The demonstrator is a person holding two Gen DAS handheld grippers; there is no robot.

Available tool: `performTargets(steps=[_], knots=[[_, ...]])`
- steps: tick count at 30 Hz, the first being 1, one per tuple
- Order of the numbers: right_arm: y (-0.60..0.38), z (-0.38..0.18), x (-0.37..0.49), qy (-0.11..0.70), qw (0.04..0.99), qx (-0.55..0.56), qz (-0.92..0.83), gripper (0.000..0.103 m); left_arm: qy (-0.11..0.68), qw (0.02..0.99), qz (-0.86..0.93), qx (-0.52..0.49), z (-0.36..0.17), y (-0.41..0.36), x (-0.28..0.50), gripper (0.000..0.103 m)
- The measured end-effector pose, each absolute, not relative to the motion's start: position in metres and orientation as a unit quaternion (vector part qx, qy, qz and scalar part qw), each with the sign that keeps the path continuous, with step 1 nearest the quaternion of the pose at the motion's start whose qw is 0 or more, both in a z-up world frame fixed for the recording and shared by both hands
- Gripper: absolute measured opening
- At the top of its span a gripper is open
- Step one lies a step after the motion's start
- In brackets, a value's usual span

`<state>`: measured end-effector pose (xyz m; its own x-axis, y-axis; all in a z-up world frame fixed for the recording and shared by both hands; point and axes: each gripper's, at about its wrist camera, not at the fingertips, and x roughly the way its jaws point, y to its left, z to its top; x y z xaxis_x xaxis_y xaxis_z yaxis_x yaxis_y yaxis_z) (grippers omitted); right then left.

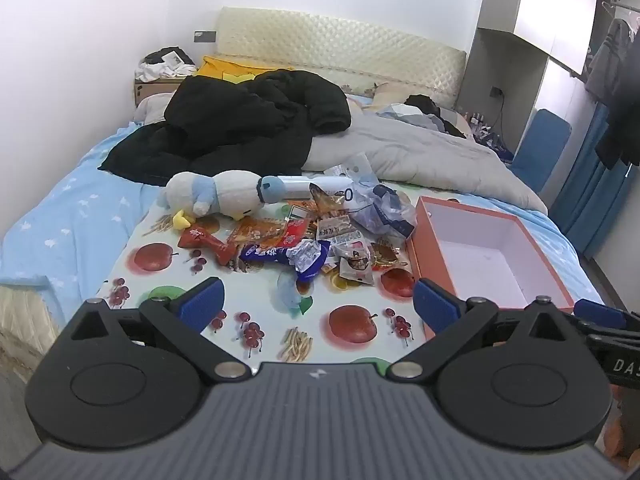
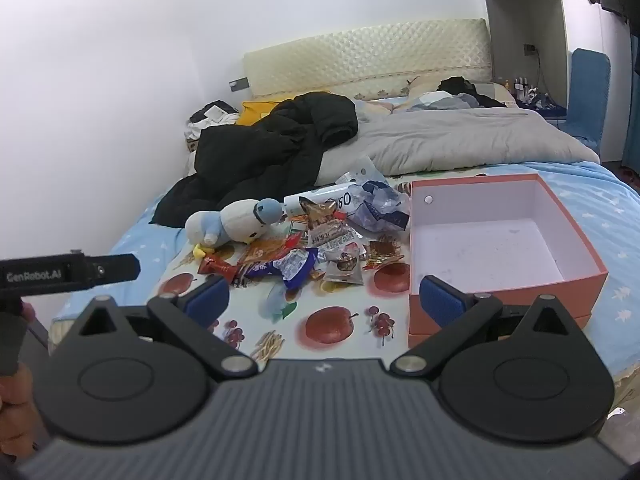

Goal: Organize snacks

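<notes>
A heap of snack packets lies on a fruit-print mat on the bed; it also shows in the right wrist view. An open orange box with a white, empty inside stands right of the heap, also in the right wrist view. My left gripper is open and empty, hovering over the mat's near part, short of the heap. My right gripper is open and empty, its right finger in front of the box's near left corner.
A white and blue plush duck lies left of the heap beside a white tube. A crumpled clear plastic bag sits behind. A black jacket and a grey duvet cover the bed's far half.
</notes>
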<state>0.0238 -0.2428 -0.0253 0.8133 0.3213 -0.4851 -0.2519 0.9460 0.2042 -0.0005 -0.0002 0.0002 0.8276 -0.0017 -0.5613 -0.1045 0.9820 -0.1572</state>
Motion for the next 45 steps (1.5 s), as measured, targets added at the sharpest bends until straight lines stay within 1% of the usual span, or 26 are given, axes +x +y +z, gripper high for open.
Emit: performTargets(steps=[2,7,17,24,34,45], knots=[[-0.242,-0.027,0.024,0.254,0.953,0.065,0.153,0.103,0.293,0.952,0.027,-0.089,0.0,0.001,-0.001,0.102],[-0.243,-0.027,0.024,0.274,0.948,0.061,0.149,0.103,0.285,0.954,0.032,-0.083,-0.001,-0.006,-0.007,0.102],[-0.241,-0.026,0.022,0.272,0.95,0.053,0.143,0.103,0.289,0.953,0.032,-0.089,-0.004,0.001,-0.003,0.102],[-0.237,-0.028,0.02,0.273,0.95,0.042,0.144,0.103,0.287,0.951,0.029,-0.113,-0.003,0.004,-0.006,0.102],[-0.233,-0.037,0.019,0.289,0.946,0.045,0.139,0.103,0.311,0.945,0.025,-0.099,-0.019,0.002,-0.003,0.102],[-0.229,-0.041,0.02,0.294,0.944,0.039,0.143,0.103,0.313,0.944,0.021,-0.098,-0.023,0.003,-0.002,0.102]])
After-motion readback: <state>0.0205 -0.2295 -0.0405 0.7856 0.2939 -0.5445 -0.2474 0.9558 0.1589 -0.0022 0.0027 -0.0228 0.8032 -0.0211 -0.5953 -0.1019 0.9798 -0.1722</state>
